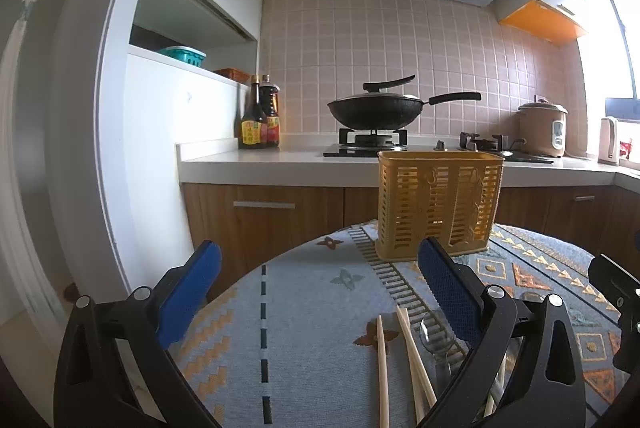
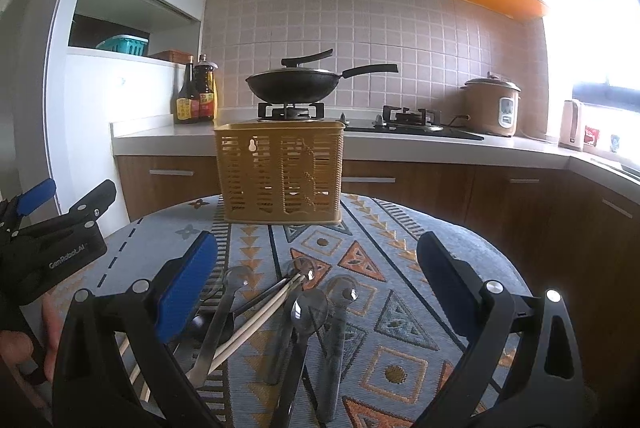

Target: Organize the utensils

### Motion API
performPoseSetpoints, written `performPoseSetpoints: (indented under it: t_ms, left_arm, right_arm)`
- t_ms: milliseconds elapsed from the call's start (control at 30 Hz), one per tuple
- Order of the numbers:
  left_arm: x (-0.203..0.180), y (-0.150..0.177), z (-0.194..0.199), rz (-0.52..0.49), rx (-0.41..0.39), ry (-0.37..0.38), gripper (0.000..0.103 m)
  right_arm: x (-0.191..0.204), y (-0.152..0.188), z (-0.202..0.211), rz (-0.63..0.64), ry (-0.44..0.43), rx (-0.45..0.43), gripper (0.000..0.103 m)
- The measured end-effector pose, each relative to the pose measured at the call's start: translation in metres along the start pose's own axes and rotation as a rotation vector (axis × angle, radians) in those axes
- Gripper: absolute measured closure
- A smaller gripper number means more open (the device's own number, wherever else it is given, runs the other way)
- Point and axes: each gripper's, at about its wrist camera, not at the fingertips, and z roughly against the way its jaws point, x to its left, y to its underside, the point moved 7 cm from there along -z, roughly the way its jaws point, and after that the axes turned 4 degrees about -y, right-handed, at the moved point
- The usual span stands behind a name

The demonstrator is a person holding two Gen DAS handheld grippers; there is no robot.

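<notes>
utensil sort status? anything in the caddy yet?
Done: nothing visible; the yellow caddy shows no utensils through its slats. In hand: nothing; left gripper and right gripper are both open. Left: spoons and chopsticks all lie on the tablecloth.

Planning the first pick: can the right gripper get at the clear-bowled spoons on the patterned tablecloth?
Probably yes: the right gripper is open, and the clear-bowled spoons lie uncovered between its fingers, though crowded against the pale wooden chopsticks.

Your left gripper (image 1: 320, 292) jaws spread wide, nothing held; right gripper (image 2: 318, 282) same, low centre frame.
</notes>
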Motion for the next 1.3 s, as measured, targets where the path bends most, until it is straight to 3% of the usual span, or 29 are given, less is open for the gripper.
performPoseSetpoints:
  t_ms: [1300]
  left_arm:
    - [0.0005, 0.0008, -0.0023, -0.003, 0.007, -0.013, 0.007]
  right_arm:
    - [0.0045, 0.0014, 0.0009, 0.011, -0.013, 0.002, 0.008]
